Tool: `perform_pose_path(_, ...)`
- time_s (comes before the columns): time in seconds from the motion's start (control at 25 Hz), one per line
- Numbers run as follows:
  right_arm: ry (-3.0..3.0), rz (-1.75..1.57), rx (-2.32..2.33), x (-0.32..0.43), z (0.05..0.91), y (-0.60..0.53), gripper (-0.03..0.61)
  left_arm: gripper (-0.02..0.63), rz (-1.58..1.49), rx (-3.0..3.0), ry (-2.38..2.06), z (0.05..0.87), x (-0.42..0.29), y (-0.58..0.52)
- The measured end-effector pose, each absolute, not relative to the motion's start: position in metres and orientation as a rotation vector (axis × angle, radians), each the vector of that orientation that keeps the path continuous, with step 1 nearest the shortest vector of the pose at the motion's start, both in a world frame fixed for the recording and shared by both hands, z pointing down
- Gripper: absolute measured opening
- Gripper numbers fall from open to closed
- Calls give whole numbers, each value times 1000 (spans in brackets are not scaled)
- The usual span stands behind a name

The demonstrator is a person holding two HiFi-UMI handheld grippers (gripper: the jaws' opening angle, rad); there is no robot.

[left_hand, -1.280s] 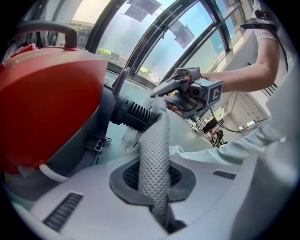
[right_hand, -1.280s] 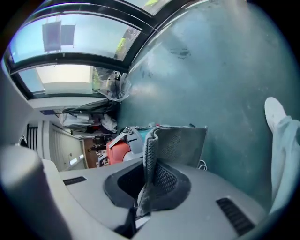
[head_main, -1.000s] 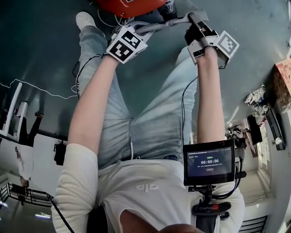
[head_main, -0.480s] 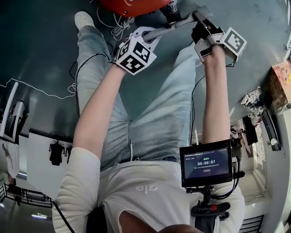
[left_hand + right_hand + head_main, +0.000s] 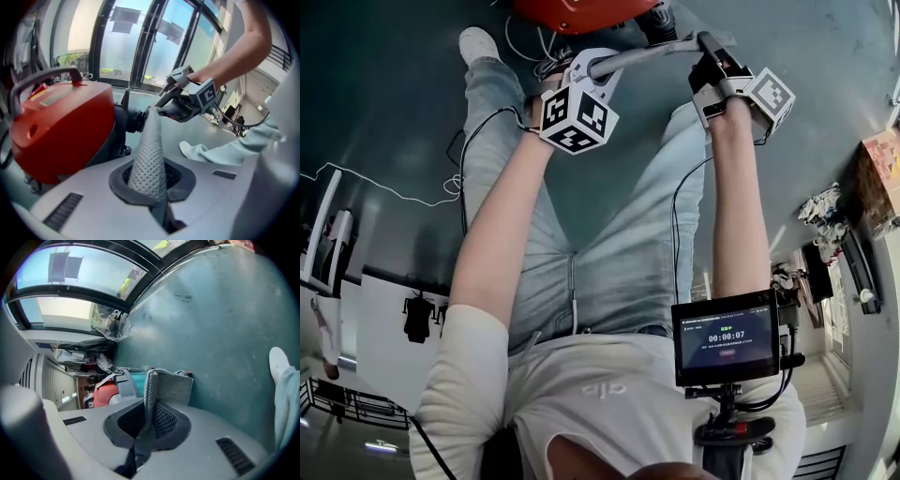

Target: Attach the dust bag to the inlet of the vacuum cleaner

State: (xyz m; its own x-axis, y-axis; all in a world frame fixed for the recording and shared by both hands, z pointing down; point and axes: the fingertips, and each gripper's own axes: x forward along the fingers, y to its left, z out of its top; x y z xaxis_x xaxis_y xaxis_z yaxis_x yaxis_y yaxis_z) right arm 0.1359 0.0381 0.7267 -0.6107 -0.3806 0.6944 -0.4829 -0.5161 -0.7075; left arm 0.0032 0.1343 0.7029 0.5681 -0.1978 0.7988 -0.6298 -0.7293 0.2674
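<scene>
The red vacuum cleaner stands on the floor ahead of my legs, its black inlet pointing toward the grippers. The grey perforated dust bag is stretched as a strip between both grippers, just in front of the inlet. My left gripper is shut on one end of it. My right gripper is shut on the other end, and shows in the left gripper view right beside the inlet. Whether the bag touches the inlet I cannot tell.
White cables lie on the teal floor beside the vacuum cleaner. My white shoe and both jeans legs sit below the grippers. A small monitor hangs at my chest. Boxes and clutter line the right wall.
My left gripper has rolled and shifted right and slightly up, closer to the vacuum cleaner, so its marker cube shows other faces. The bag stays pinched at both ends. The right gripper has barely moved.
</scene>
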Motion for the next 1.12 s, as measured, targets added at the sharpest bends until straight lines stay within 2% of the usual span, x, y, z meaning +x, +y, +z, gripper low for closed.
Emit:
perform_pose_path(0.2,-1525,2237,1274,124,744,28,18,15,954,2184,-646,726,6,125)
perform_pose_path(0.32,-1479,2238,1246,115,757,34,18,15,1062,2262,-607,716,1,128)
perform_pose_path(0.44,-1356,2396,1323,119,777,51,18,15,1187,2373,-602,684,5,128)
perform_pose_path(0.56,-1314,2491,1406,121,773,49,18,15,1163,2363,-658,684,4,120)
perform_pose_path(0.88,-1663,2156,1193,89,715,21,18,15,1156,2338,-600,747,-17,147)
perform_pose_path(1.12,-1434,2412,1365,119,766,44,18,15,1148,2415,-606,681,-13,123)
